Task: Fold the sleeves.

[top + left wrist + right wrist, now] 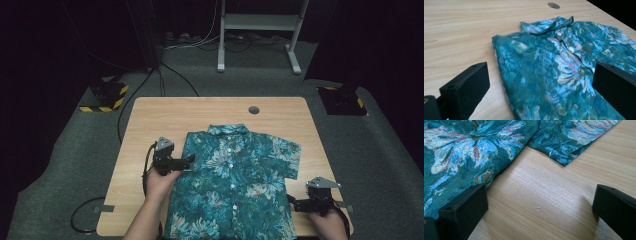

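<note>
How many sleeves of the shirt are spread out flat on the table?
1: the sleeve on the right gripper's side lies spread out. The one on the left gripper's side isn't spread; likely folded under the shirt.

In the high view the light falls from above onto the table (150, 115), which is bright while the surroundings sink into near black. The picture is soft and low in detail. In both gripper views the near black jaws are blurred. The shirt (564, 65) is slightly blurred; wood grain stays sharp, with a soft shadow beside one jaw.
</note>
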Available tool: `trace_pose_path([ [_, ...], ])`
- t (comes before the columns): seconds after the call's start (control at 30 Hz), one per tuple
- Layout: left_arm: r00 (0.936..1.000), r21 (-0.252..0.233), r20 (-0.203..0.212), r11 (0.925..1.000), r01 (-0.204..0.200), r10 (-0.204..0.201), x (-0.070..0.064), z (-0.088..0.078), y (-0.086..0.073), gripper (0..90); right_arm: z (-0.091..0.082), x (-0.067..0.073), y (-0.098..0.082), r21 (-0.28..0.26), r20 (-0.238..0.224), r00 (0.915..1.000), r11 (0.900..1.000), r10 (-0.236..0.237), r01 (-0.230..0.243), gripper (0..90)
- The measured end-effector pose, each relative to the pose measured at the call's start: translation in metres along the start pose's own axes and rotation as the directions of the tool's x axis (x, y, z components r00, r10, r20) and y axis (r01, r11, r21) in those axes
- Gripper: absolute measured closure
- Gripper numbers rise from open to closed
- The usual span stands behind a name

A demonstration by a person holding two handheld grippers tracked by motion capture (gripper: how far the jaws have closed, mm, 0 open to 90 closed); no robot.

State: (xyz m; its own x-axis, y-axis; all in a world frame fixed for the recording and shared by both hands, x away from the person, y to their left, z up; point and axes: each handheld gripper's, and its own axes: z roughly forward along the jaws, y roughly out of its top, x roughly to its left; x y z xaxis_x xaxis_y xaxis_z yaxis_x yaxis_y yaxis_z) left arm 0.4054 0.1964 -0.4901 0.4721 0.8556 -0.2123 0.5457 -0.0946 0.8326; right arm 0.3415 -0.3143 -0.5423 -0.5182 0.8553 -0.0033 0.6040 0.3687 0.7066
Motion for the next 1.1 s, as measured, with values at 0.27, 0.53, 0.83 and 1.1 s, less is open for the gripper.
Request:
trace_pose_path([
  [0.27,0.9999,-0.007,-0.013,1.0000,0.005,-0.005,0.006,-0.018,-0.018,1.5,0.000,0.000,0.000,0.000,0.000,1.0000,1.000,-0.001,0.001,0.0],
  [0.53,0.9996,-0.006,-0.028,1.0000,0.003,-0.003,0.007,-0.034,-0.032,1.1,0.000,0.000,0.000,0.000,0.000,1.0000,1.000,-0.001,0.001,0.0],
  [0.83,0.9984,0.002,-0.054,0.9999,0.013,-0.013,0.009,-0.054,-0.053,1.0,0.000,0.000,0.000,0.000,0.000,1.0000,1.000,-0.001,0.001,0.0],
  [1.1,0.9950,0.053,-0.100,0.9986,0.005,0.000,0.014,-0.070,-0.075,0.7,0.000,0.000,0.000,0.000,0.000,1.0000,1.000,-0.001,0.001,0.0],
])
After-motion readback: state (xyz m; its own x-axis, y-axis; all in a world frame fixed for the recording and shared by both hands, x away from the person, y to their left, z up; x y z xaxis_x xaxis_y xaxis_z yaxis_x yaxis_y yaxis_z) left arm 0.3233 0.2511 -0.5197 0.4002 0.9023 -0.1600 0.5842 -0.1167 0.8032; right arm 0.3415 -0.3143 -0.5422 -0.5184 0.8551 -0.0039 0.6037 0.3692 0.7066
